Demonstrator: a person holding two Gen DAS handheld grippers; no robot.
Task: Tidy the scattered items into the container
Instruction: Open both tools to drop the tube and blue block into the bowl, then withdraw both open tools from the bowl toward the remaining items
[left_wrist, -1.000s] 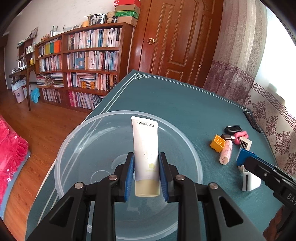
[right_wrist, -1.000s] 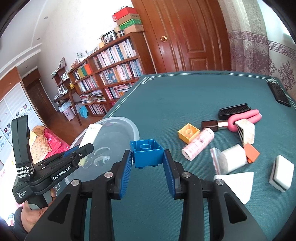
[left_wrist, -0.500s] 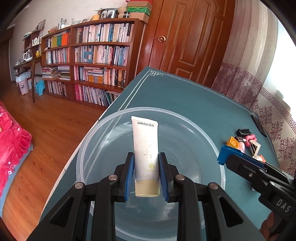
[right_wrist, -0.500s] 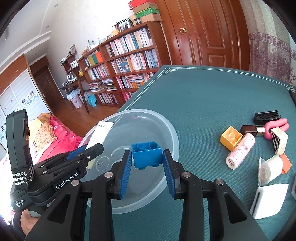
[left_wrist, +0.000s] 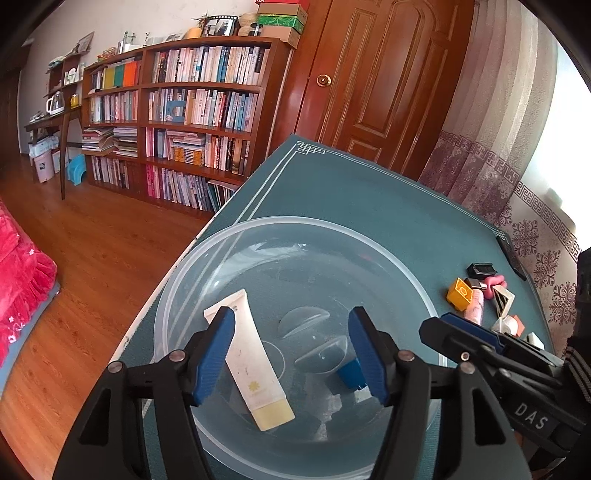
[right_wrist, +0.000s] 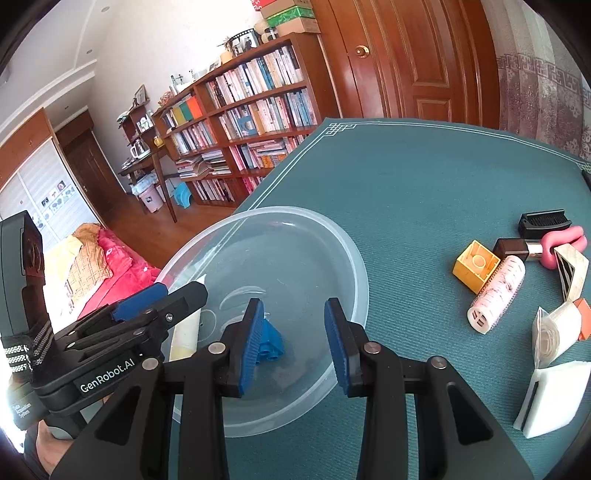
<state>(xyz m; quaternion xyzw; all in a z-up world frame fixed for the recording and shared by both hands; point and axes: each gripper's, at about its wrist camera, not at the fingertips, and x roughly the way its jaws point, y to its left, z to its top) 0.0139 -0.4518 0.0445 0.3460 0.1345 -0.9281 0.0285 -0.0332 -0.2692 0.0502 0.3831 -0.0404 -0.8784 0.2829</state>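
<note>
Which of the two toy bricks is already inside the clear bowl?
The blue brick: it lies on the floor of the clear bowl beside the cream tube. The yellow brick sits out on the green cloth.

Both tongs gape empty — left tongs, right tongs — side by side.

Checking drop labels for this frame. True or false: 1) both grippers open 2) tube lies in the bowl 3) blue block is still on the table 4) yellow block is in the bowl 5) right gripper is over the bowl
1) True: left gripper and right gripper are open, holding nothing.
2) True: the tube lies flat in the bowl.
3) False: the blue block is in the bowl.
4) False: the yellow block sits on the table, beside the pink roller.
5) True.
</note>
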